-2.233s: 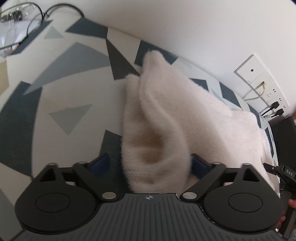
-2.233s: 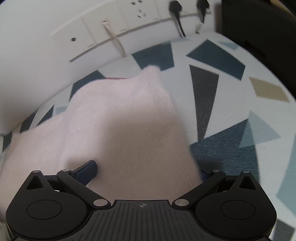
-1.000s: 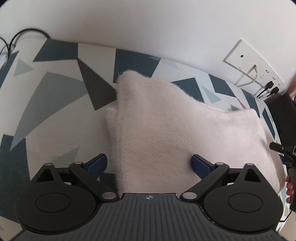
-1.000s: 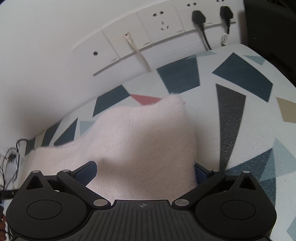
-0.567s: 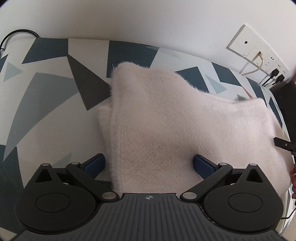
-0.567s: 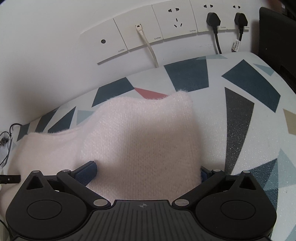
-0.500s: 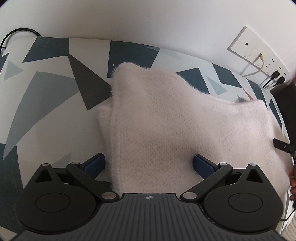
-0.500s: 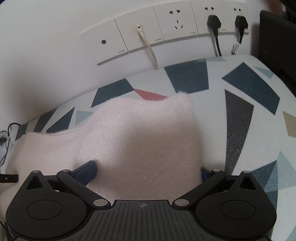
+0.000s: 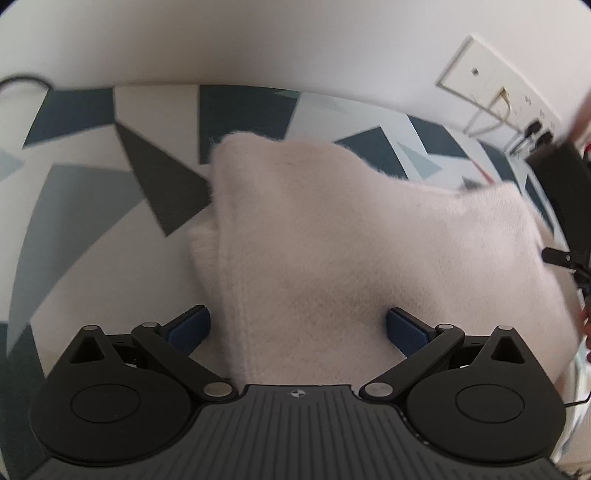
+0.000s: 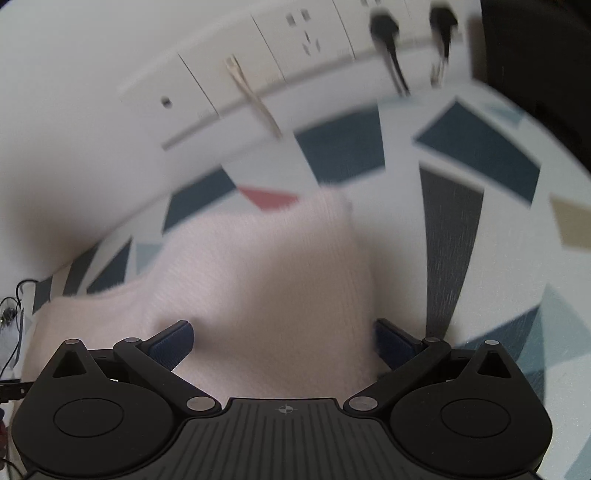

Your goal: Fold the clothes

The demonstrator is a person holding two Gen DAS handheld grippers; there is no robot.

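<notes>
Nearest the left camera, the left hand-held gripper point(image 9: 297, 325) stands spread wide, its blue pads point(image 9: 190, 325) clear of the cloth on either side, gripping nothing. The right hand-held gripper point(image 10: 282, 341) is likewise wide apart, the pale pink sweater point(image 10: 258, 280) lying between its pads without being pinched. The sweater point(image 9: 351, 251) lies folded on the bench point(image 9: 92, 206), a doubled edge showing at about 9 o'clock in the left view and its far corners toward 12 o'clock. Judging from this, the fold has been laid down and the step in hand is release and tidy. To do it well, both tools should lift straight up, so the fuzzy knit does not snag on a pad and drag the top layer askew. The lower layer peeking out at 9 o'clock suggests the edges are slightly off; a light nudge would square them. Beyond the sweater, toward 1 o'clock, wall sockets point(image 10: 306, 33) with plugs point(image 10: 384, 26) sit well apart from the cloth.
</notes>
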